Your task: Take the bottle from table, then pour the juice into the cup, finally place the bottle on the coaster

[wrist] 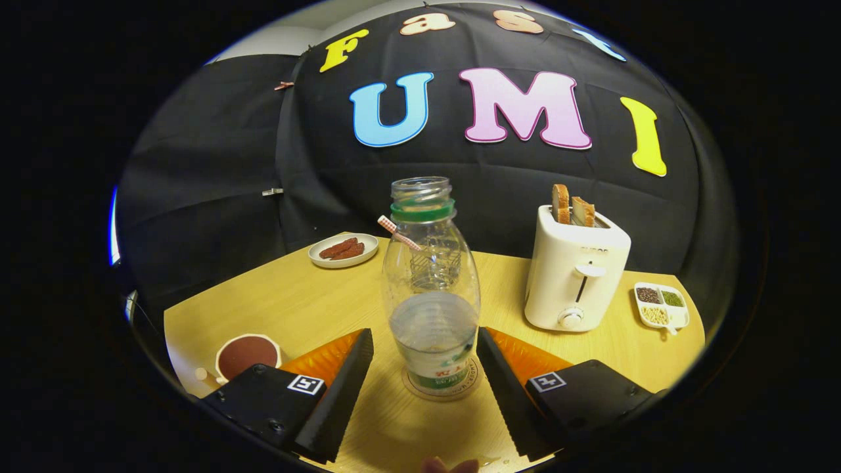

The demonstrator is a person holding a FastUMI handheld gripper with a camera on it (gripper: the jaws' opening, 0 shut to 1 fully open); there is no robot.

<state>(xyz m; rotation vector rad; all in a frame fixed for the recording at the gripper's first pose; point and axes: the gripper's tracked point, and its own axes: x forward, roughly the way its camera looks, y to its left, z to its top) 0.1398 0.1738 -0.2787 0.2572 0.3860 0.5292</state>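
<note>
Clear bottle upright on coaster, between open, level tongs.

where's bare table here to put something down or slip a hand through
Widest bare wood lies between the plate of sausages and the cup, left of the bottle. A narrower strip runs between bottle and toaster. It is crowded around the coaster, where the open gripper flanks the bottle.
</note>
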